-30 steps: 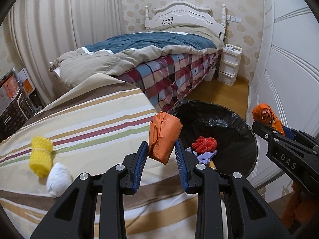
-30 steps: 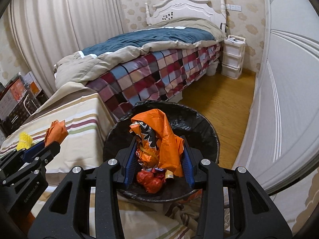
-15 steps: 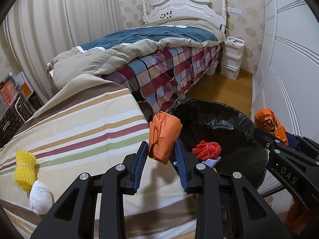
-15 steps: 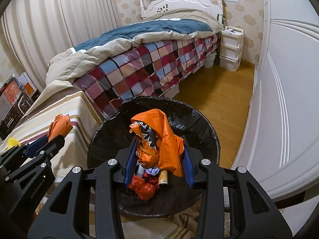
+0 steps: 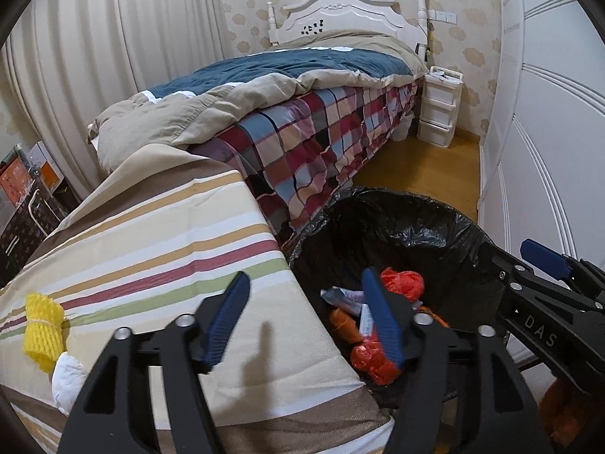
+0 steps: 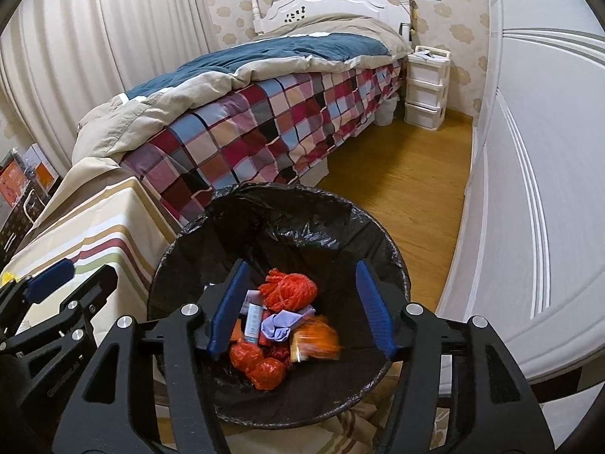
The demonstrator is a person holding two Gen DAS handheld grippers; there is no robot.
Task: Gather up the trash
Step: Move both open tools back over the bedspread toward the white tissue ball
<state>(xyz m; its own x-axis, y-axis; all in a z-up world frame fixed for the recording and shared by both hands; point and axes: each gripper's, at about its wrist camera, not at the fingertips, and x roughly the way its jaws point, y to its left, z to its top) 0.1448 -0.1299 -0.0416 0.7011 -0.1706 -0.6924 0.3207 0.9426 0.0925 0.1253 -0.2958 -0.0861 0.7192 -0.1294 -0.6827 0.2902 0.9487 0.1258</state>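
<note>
From the left wrist view, the left claw (image 5: 306, 314) is pointing down past the corner of a striped-cloth worktop (image 5: 159, 249), with one blue pad over the cloth and the other over the black-lined trash bin (image 5: 397, 227) standing just beside it. Its jaws are opening and nothing is lying between them. That position makes sense for dropping rubbish: anything let go here is falling inside the bin liner, where red and orange wrappers (image 5: 372, 359) are already lying in a heap. Two pieces are waiting on the worktop at the far left, a yellow foam net (image 5: 41, 331) and a white crumpled wad (image 5: 70, 378) touching it. The right claw (image 5: 544, 261) is reaching in from the right edge over the bin, and it would be crowding any move across that side.

From the right wrist view, the right claw (image 6: 300, 308) is hanging directly above the bin (image 6: 287, 204), jaws opening, empty between the pads. Below it an orange wrapper (image 6: 315, 342) is showing blurred, probably falling, beside a red mesh ball (image 6: 289, 289) and a pale purple scrap (image 6: 281, 321). The left claw (image 6: 49, 282) is sitting at the left edge above the worktop (image 6: 94, 219). Behind, a bed with a plaid cover (image 6: 264, 132) is running close to the bin, and a white wardrobe (image 6: 537, 151) is closing off the right, leaving little room.
</note>
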